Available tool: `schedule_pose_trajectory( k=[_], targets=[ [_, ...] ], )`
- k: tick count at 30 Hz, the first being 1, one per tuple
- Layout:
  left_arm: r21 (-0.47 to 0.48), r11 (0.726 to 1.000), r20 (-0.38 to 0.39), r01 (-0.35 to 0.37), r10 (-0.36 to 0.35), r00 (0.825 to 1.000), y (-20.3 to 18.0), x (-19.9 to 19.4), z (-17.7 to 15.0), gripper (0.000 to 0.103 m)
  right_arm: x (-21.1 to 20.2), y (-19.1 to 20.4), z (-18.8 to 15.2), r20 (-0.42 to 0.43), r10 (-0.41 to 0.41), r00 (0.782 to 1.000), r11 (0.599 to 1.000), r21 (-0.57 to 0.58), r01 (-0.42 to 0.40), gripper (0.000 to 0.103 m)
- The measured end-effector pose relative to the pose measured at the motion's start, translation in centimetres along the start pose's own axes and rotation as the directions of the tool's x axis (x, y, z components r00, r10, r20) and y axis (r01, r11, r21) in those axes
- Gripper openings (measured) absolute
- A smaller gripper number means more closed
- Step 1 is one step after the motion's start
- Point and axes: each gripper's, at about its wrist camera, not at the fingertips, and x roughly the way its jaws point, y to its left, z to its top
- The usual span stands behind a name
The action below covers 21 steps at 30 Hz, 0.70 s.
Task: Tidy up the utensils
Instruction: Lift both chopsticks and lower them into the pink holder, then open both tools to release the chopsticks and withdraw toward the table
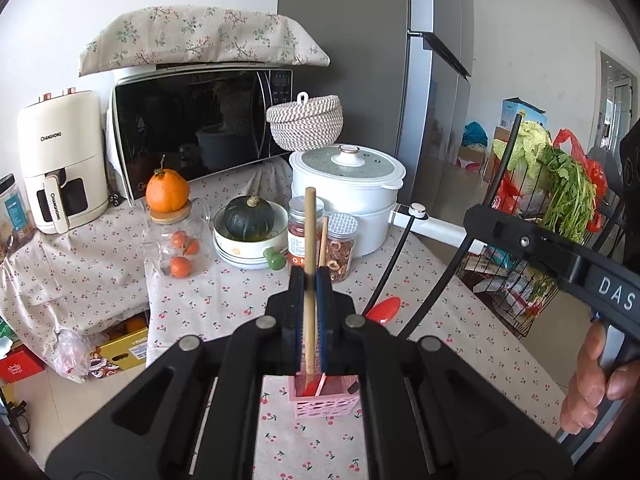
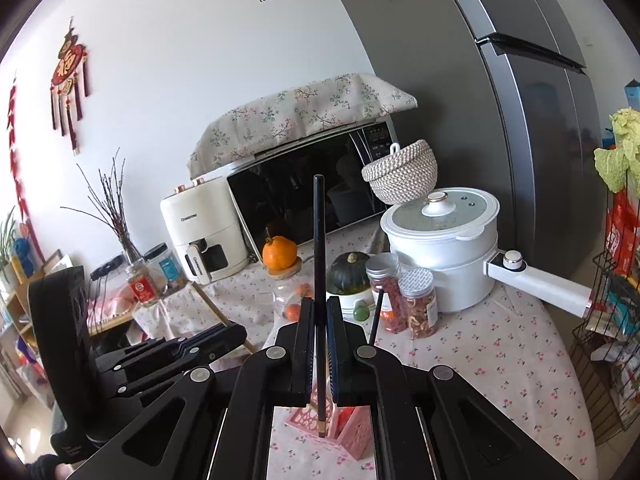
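My left gripper (image 1: 310, 276) is shut on a pair of wooden chopsticks (image 1: 309, 248), held almost upright with their lower ends over the pink slotted basket (image 1: 325, 407). Something red lies inside that basket. A red spoon (image 1: 385, 309) rests on the cherry-print tablecloth (image 1: 224, 304) just beyond. My right gripper (image 2: 319, 304) is shut on black chopsticks (image 2: 319, 240), whose gold-banded tip hangs above the pink basket (image 2: 352, 438). A second black chopstick (image 2: 376, 315) sticks out at a slant beside its right finger. The right gripper (image 1: 560, 258) and the hand holding it also show at the right of the left wrist view.
Behind the basket stand two clear jars (image 1: 320, 240), a bowl with a green squash (image 1: 248, 236), a glass jar topped by an orange (image 1: 176, 236), a white pot (image 1: 348, 196) with a long handle, a microwave (image 1: 192, 128) and an air fryer (image 1: 60, 164). A wire rack with greens (image 1: 560, 200) stands right.
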Motion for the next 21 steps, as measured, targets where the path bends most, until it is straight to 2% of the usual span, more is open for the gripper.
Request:
schedule_pose_trajectory(
  k=[4, 8, 9, 10, 13, 15, 17, 19, 21],
  targets=[
    [-0.017, 1.0, -0.059, 0.009, -0.01, 0.998, 0.6, 1.8, -0.2, 0.007, 2.3, -0.7, -0.7, -0.053, 0.001, 0.999, 1.0, 0.009, -0.001, 0.006],
    [-0.018, 1.0, -0.076, 0.01, -0.011, 0.997, 0.7, 2.7, -0.5, 0.007, 4.2, -1.9, -1.4, -0.098, 0.02, 0.995, 0.999, 0.045, -0.016, 0.008],
    [-0.021, 1.0, -0.077, 0.008, -0.01, 0.997, 0.8, 2.7, -0.5, 0.011, 4.5, -2.3, -1.5, -0.106, 0.026, 0.994, 0.998, 0.059, -0.02, 0.011],
    [-0.025, 1.0, -0.076, 0.009, -0.011, 0.997, 0.8, 2.6, -0.5, 0.021, 4.6, -2.5, -1.5, -0.113, 0.024, 0.993, 0.997, 0.072, -0.016, 0.014],
    [-0.049, 0.999, -0.042, -0.01, 0.008, 0.999, 1.1, 1.9, -0.4, 0.047, 4.1, -3.0, -1.3, -0.106, 0.022, 0.994, 0.996, 0.088, -0.012, 0.036],
    [-0.065, 0.998, -0.034, -0.013, 0.011, 0.999, 1.4, 1.6, -0.2, 0.053, 3.2, -3.0, -1.1, -0.084, 0.013, 0.996, 0.996, 0.086, -0.006, 0.062],
    [-0.087, 0.996, -0.033, -0.011, 0.008, 0.999, 1.6, 1.1, -0.2, 0.063, 2.2, -3.0, -0.8, -0.067, 0.012, 0.998, 0.997, 0.082, -0.006, 0.07],
    [-0.112, 0.994, -0.038, -0.011, 0.006, 0.999, 1.7, 0.6, -0.4, 0.079, 1.2, -3.2, -0.5, -0.059, 0.004, 0.998, 0.997, 0.078, 0.001, 0.076],
    [-0.127, 0.992, -0.051, -0.015, 0.009, 0.999, 1.5, 0.2, -0.8, 0.088, 0.1, -3.6, -0.5, -0.051, -0.011, 0.999, 0.996, 0.084, 0.016, 0.086]
  ],
)
